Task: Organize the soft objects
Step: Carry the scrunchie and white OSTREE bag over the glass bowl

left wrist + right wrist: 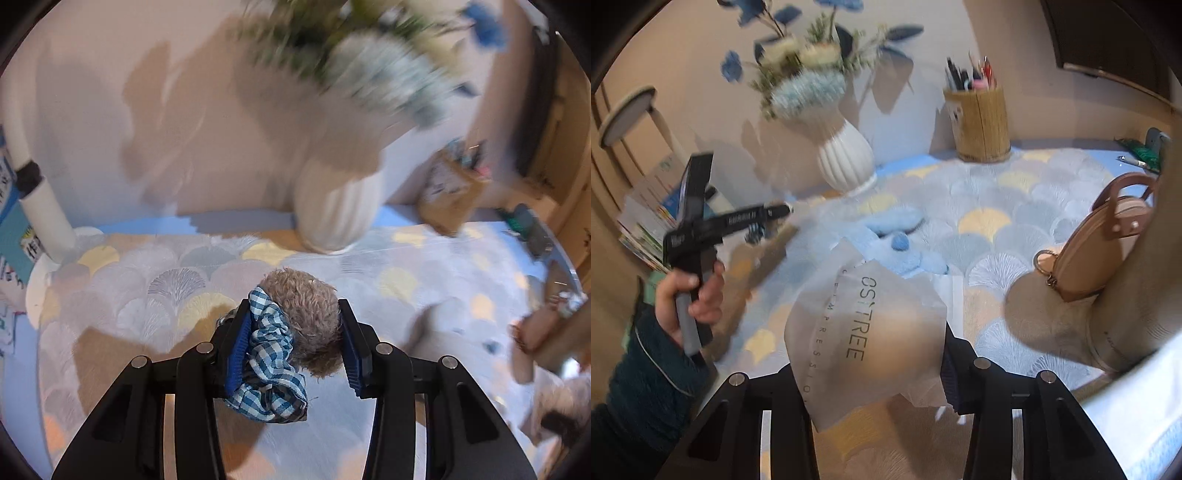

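Plush toy (pixel 306 317), brown and fuzzy with a blue-and-white gingham bow (pixel 271 373), sits pinched between the blue pads (pixel 238 354) of the left hand-held gripper (pixel 291 343), just above the scallop-patterned cloth (pixel 147 295) that covers the worktop. In the right wrist view, the right hand-held gripper (pixel 875 369) is clamped on a translucent frosted bag (pixel 864 343) printed with dark letters. Beyond the bag, a light blue plush (pixel 897 240) lies on the cloth. A hand (pixel 690 299) in a dark teal sleeve (pixel 646 380) holds the left tool at the left edge of that view. Farther back stand a white ribbed vase (pixel 846 158) of blue and white flowers and a woven pen holder (pixel 979 122). A round tan purse (pixel 1104 247) leans at the right.
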Action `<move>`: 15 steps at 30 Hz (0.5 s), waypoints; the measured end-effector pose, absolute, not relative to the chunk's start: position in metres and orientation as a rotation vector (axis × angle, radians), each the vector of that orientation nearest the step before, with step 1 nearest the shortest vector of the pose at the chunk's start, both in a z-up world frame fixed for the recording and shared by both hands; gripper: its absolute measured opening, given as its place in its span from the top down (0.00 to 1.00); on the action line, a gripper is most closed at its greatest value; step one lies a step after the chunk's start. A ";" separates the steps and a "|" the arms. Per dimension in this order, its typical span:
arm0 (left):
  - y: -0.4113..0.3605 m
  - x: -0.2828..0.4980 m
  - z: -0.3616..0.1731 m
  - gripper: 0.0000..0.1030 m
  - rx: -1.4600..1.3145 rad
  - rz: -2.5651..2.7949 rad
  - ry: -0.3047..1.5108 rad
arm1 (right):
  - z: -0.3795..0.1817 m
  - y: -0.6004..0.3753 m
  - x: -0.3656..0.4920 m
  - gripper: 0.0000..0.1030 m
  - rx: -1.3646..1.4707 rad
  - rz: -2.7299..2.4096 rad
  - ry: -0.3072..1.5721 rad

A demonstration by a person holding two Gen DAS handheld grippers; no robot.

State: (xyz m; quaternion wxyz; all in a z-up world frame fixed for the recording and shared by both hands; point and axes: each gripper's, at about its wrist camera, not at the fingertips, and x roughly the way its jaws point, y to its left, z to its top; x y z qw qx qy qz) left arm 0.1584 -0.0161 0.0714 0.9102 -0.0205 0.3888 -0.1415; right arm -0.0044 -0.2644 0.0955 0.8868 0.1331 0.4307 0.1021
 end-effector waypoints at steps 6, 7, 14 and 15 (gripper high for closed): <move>-0.024 0.100 0.118 0.61 -0.064 -0.395 0.719 | 0.122 -0.274 -0.035 0.59 0.284 0.174 0.845; -0.030 0.089 0.126 0.61 -0.068 -0.421 0.712 | 0.126 -0.277 -0.041 0.59 0.297 0.173 0.836; -0.091 0.025 0.155 0.61 -0.023 -0.585 0.660 | 0.152 -0.298 -0.088 0.59 0.310 0.141 0.776; -0.105 0.017 0.158 0.61 -0.014 -0.617 0.655 | 0.155 -0.304 -0.096 0.59 0.306 0.128 0.768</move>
